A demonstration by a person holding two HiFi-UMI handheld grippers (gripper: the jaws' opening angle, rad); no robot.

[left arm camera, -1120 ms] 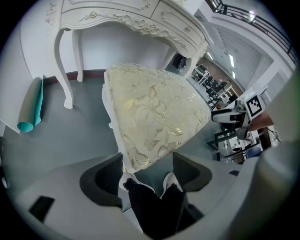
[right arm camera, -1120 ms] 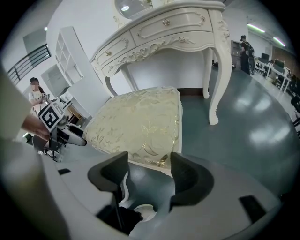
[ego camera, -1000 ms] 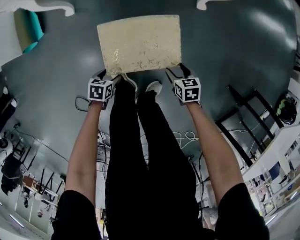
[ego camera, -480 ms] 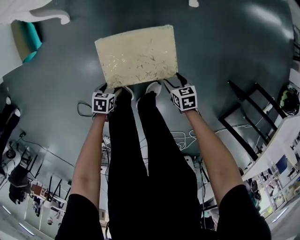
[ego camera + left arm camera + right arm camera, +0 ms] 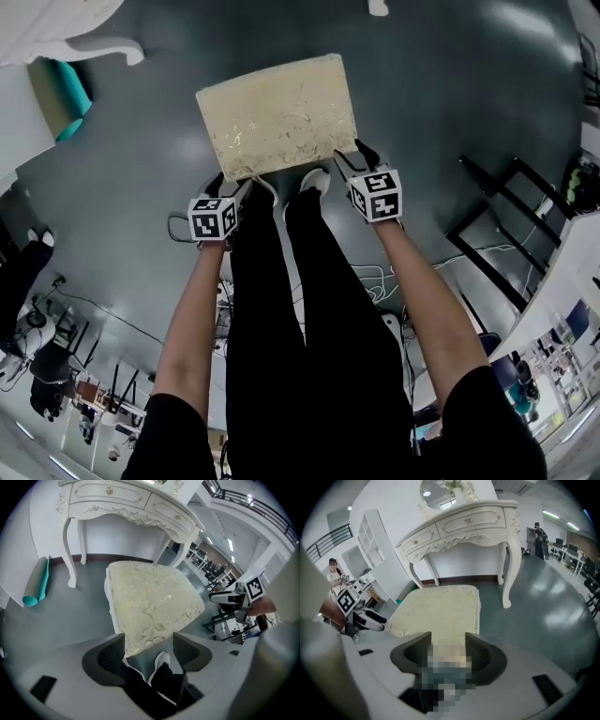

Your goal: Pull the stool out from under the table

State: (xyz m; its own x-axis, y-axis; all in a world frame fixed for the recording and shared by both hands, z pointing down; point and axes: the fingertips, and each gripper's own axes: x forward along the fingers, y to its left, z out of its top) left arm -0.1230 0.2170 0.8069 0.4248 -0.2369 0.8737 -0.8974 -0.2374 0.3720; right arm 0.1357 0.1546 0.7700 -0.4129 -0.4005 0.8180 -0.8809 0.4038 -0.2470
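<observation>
The stool (image 5: 277,117), a rectangular seat with a cream patterned cushion, stands on the grey floor, out from under the white table (image 5: 117,503). My left gripper (image 5: 230,183) is at its near left corner. In the left gripper view the cushion (image 5: 150,602) fills the gap between the jaws of the left gripper (image 5: 149,641). My right gripper (image 5: 354,155) is at the near right corner. Its jaws are closing, and in the right gripper view the cushion (image 5: 436,609) lies between the jaws of the right gripper (image 5: 448,641).
The carved white table (image 5: 464,524) stands beyond the stool, one leg (image 5: 94,47) at upper left. A teal roll (image 5: 66,98) lies by that leg. A black frame (image 5: 506,216) stands at the right. Cables (image 5: 375,277) trail on the floor behind the person's shoes (image 5: 314,178).
The stool and both grippers have come a little nearer to the person and further from the table leg. The grippers stay at the same two near corners.
</observation>
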